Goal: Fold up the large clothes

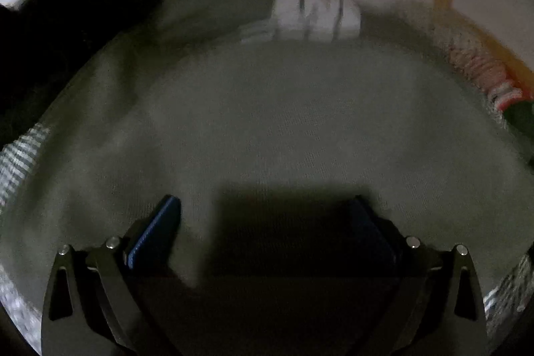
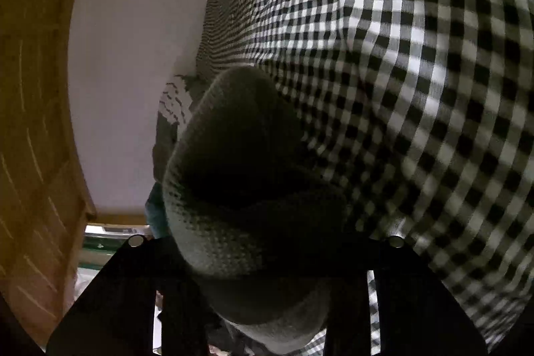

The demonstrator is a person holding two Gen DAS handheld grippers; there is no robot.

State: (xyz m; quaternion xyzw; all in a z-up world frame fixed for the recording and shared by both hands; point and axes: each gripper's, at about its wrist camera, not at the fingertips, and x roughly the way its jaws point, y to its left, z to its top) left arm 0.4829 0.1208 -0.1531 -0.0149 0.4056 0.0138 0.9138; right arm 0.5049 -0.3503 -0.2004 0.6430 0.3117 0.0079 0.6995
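A large grey-green knit garment (image 1: pixel 283 122) fills most of the left wrist view, spread flat. My left gripper (image 1: pixel 263 206) hovers just over it with its blue-padded fingers (image 1: pixel 157 229) spread wide apart and nothing between them. In the right wrist view a thick bunched fold of the same grey-green knit (image 2: pixel 240 182) sits right between the gripper arms and hides the fingertips. My right gripper (image 2: pixel 267 256) looks shut on this fold. A black-and-white checked cloth (image 2: pixel 400 72) lies behind it.
A white folded cloth with dark stripes (image 1: pixel 317 12) lies beyond the garment. A dark garment (image 1: pixel 66 22) is at the far left, red-and-white striped fabric (image 1: pixel 490 79) at the right. A wooden frame (image 2: pixel 36 105) and white wall (image 2: pixel 133 72) stand on the left.
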